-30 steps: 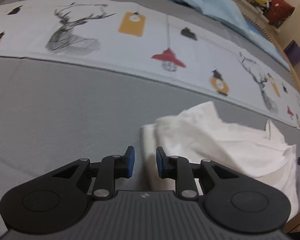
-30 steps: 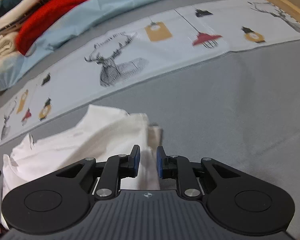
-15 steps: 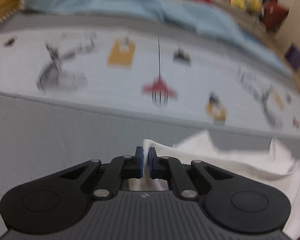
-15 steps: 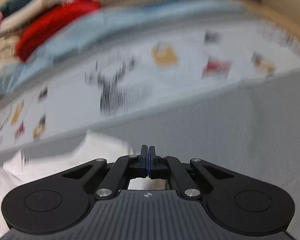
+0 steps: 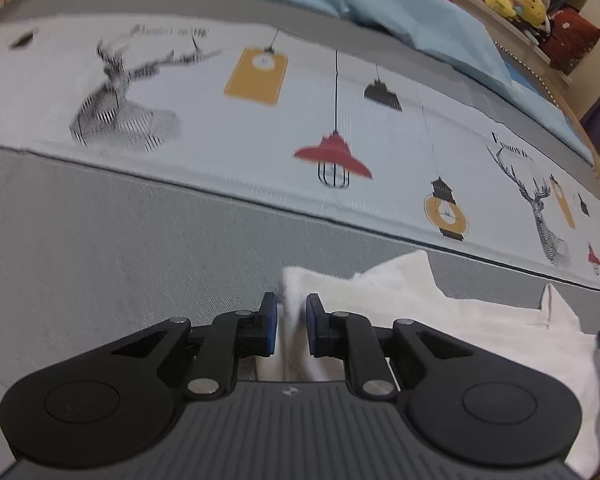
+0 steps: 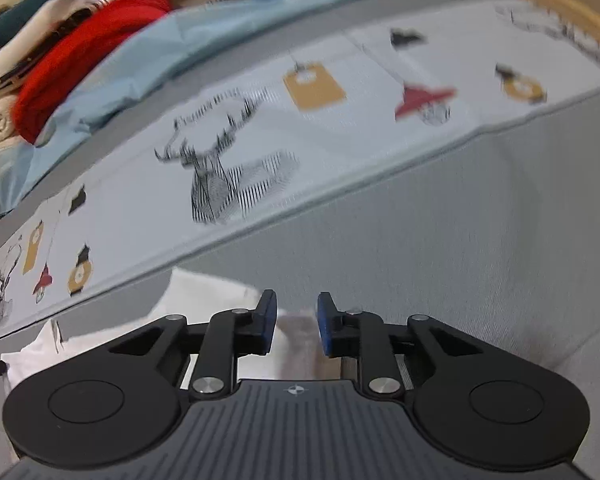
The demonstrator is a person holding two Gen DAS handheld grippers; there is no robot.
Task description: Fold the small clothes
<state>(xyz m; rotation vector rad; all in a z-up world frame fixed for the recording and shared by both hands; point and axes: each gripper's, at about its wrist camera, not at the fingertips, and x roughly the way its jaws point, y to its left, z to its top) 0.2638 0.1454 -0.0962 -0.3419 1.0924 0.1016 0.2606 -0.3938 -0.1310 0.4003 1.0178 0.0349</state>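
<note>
Nearest to each camera, a pair of blue-padded jaws is seen standing apart. Between the pads of the left gripper (image 5: 291, 314) a raised fold of the white garment (image 5: 440, 312) is framed, though no clamping is shown — the cloth seems only to stand in the gap. The right gripper (image 6: 297, 314) is likewise parted, with an edge of the same garment (image 6: 204, 294) lying beneath and just behind its fingers; nothing is pinched there. That both tools are set at one edge of the cloth suggests a fold just laid down or a fresh grip being lined up; which of the two cannot be told from these views.

Beyond the fingers, the garment is spread rumpled on the grey bedcover (image 5: 100, 248), presumably chosen as a broad, flat working surface. Farther out a printed runner (image 5: 260, 120) with deer heads and lamps is laid across the bed, then a pale blue sheet (image 5: 380, 4), and — farthest of all — a heap of other clothes, red (image 6: 80, 60) among them, is piled.
</note>
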